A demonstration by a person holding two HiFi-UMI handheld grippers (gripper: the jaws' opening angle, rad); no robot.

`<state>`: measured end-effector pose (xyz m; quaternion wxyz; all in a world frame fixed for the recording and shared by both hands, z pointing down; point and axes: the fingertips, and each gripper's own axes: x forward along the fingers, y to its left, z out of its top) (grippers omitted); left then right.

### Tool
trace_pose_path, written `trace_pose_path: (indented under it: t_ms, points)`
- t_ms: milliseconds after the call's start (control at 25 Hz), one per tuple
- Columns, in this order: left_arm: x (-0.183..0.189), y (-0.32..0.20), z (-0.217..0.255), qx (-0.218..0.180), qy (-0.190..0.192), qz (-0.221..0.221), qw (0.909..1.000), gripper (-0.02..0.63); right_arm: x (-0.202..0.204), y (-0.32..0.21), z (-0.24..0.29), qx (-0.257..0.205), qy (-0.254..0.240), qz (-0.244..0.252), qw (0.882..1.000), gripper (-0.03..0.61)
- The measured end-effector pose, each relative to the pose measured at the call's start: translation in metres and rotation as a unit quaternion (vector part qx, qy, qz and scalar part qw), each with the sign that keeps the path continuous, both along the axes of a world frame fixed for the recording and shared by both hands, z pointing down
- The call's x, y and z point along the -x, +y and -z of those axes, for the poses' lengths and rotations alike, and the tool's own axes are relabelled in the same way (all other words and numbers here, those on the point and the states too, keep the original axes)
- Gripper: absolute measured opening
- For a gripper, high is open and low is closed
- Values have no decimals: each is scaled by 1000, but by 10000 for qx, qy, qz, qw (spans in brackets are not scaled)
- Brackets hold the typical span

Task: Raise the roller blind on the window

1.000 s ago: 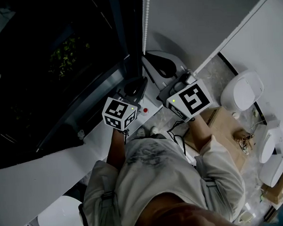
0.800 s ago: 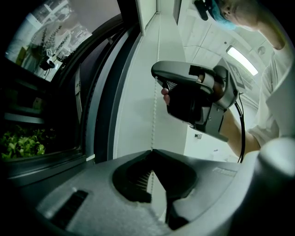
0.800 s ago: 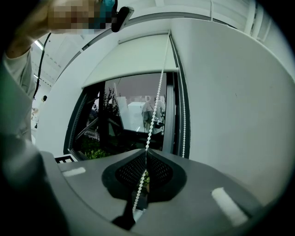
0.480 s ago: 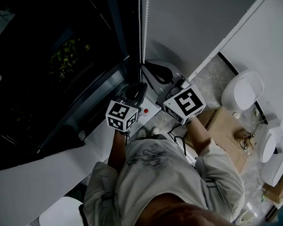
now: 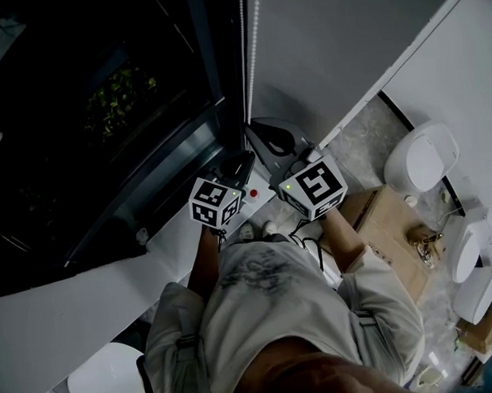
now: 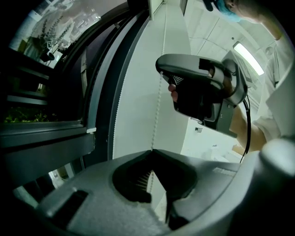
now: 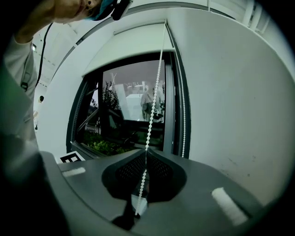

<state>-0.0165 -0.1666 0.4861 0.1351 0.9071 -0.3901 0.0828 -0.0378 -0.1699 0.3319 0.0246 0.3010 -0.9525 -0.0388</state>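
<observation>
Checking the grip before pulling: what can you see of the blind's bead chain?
The bead chain is a string of small white beads, plastic by the look, hanging in two strands beside the dark window frame. One strand runs straight into the shut right gripper; the left gripper is shut on the chain too.

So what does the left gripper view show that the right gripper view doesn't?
Only the left gripper view: the right gripper itself, held in a hand, and a ceiling light. Only the right gripper view: the whole window, with the blind at its top. Both: the chain, greenery outside, and that view's own fingers shut on the chain, the left gripper lower on it than the right.
</observation>
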Motion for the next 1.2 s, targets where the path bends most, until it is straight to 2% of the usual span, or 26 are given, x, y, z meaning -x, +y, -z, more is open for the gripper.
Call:
trace_pose_path:
  t_ms: [800,1200]
  points:
    - [-1,3,-53,498,-140,-41,9987,12,-1,4,-53,420,312,-74,9986,11]
    - [7,10,-44,290,-244,142,9992,17,-1,5,-53,385,330,-27,9987,11]
